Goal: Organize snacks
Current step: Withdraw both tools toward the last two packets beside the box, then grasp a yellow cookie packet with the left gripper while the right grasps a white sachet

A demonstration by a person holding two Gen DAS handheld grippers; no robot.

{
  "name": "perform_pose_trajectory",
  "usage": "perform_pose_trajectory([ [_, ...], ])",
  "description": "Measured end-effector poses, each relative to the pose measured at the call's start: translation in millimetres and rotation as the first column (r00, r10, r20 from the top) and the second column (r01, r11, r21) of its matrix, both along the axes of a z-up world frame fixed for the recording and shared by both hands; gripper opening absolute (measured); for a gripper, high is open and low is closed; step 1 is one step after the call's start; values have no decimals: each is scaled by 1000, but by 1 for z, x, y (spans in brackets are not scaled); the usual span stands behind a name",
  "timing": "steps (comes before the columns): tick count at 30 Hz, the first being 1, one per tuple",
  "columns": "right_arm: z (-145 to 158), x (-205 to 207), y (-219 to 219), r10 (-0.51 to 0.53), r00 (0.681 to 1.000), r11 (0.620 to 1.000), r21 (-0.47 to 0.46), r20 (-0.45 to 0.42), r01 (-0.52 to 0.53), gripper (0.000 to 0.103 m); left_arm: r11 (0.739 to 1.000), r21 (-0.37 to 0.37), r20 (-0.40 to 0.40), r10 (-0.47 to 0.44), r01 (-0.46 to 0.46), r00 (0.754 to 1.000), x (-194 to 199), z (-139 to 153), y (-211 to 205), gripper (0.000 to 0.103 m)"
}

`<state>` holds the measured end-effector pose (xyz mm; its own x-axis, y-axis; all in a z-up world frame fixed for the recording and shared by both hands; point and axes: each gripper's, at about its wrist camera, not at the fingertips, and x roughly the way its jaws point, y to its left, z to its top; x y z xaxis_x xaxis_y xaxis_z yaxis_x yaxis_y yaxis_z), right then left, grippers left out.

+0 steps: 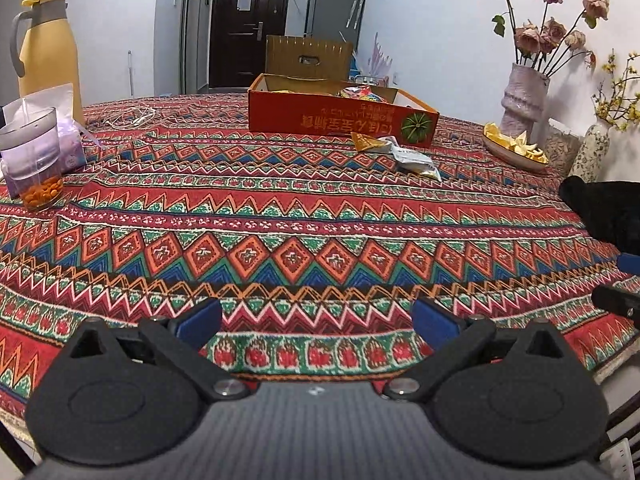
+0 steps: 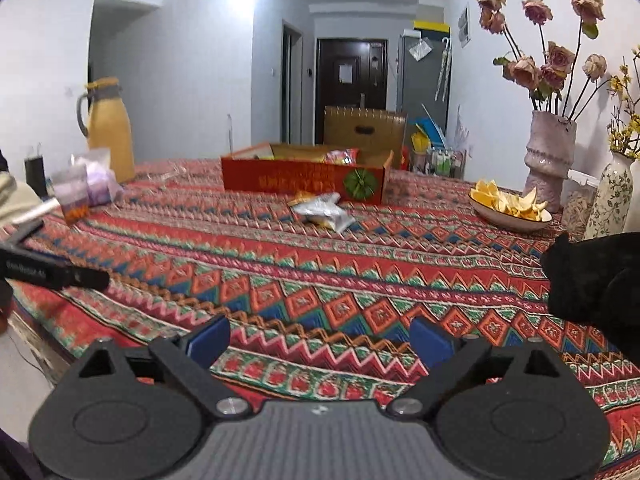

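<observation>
An open red cardboard box (image 1: 340, 118) (image 2: 304, 178) stands far across the patterned tablecloth, with colourful snack packets inside. In front of it lie loose snack packets: a silver one (image 1: 416, 160) (image 2: 322, 210) and a small orange one (image 1: 370, 142). My left gripper (image 1: 316, 322) hovers open over the near edge of the table, nothing between its blue pads. My right gripper (image 2: 320, 342) is open too, empty, also low over the near cloth. Part of the left gripper shows as a black bar (image 2: 52, 270) at the left of the right wrist view.
A yellow jug (image 1: 48, 52), a clear cup with orange pieces (image 1: 36, 156) and a purple pouch stand at the left. At the right are a plate of peel (image 1: 514, 146) (image 2: 508, 208), a pink vase of roses (image 1: 522, 100) and a black soft object (image 2: 596, 280).
</observation>
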<state>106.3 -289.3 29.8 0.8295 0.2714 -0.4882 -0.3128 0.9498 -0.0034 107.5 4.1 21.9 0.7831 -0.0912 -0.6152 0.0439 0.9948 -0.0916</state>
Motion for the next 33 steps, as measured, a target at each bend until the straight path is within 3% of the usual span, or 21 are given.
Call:
perform_pose_trajectory([
  [4,-4,21,-1,-16,999,1000,8,-38,16,96,1000,-8,-21,2,-2,1000,17,-1,2,103],
  [8,1,57,9,-3,999,997,-72,-33,0,96,1000,11,-12,-5,5,1000,35,1,5,103],
  [15,12,163,34,128,991,981,-144,-31,-131,93,1000,19,5,16,-16,1000,80,6,17,103],
  [17,8,200,44,155,986,974,-160,-59,-163,88,999,23,8,32,-32,999,93,6,21,103],
  [25,-18,304,79,290,948,933,-183,-127,-310,86,991,57,2,118,-117,993,136,8,33,103],
  [28,-31,318,77,319,938,933,-129,-138,-337,75,990,49,5,131,-131,991,152,12,32,103],
  [29,-32,321,72,321,936,938,-88,-142,-335,59,991,44,5,127,-127,992,159,14,29,103],
  [31,-33,320,60,308,942,948,-43,-134,-316,40,993,36,1,115,-115,993,174,16,21,103],
  [33,-32,317,50,283,948,956,-40,-143,-292,40,995,27,8,99,-99,995,191,14,8,103],
])
